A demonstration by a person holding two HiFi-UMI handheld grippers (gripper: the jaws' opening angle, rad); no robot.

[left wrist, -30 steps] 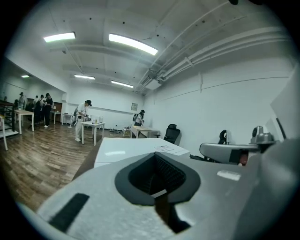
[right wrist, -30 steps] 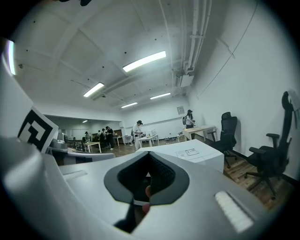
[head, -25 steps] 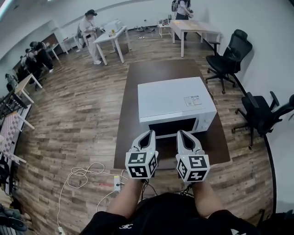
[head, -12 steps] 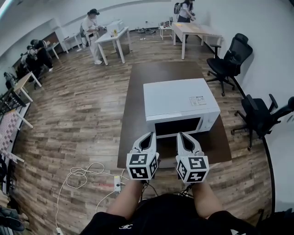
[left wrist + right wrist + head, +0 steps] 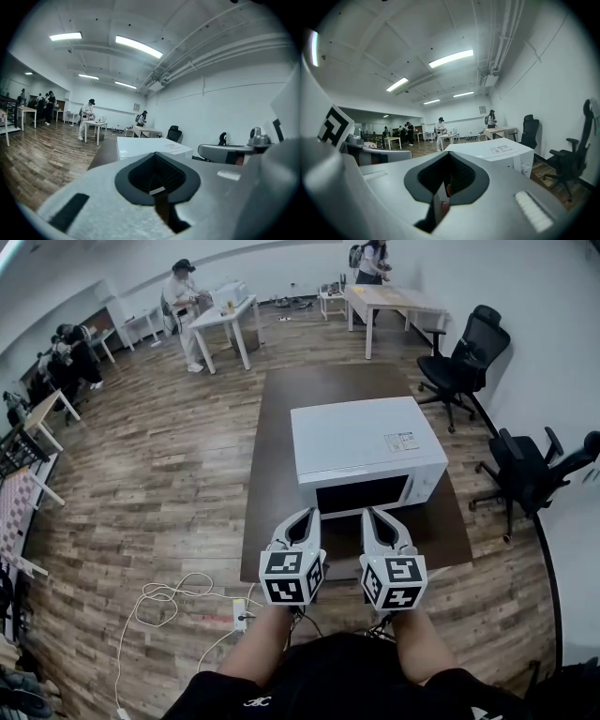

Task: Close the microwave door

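A white microwave (image 5: 361, 442) stands on a dark brown table (image 5: 281, 399), its dark-windowed front (image 5: 361, 494) facing me and its control panel on the right. From the head view the door looks flush with the front. My left gripper (image 5: 307, 515) and right gripper (image 5: 369, 513) are side by side just short of that front, low over the table's near edge, both shut and empty. The left gripper (image 5: 157, 176) sees the microwave's top (image 5: 147, 146) ahead. The right gripper (image 5: 446, 176) sees the microwave (image 5: 497, 150) and its knob (image 5: 528, 169).
Two black office chairs (image 5: 464, 357) (image 5: 530, 474) stand right of the table by the white wall. White cables and a power strip (image 5: 178, 596) lie on the wood floor at front left. People work at white desks (image 5: 225, 320) (image 5: 389, 298) at the back.
The head view has shifted a little, so the microwave sits slightly further right in the picture. Both grippers stay side by side in front of it, shut as before.
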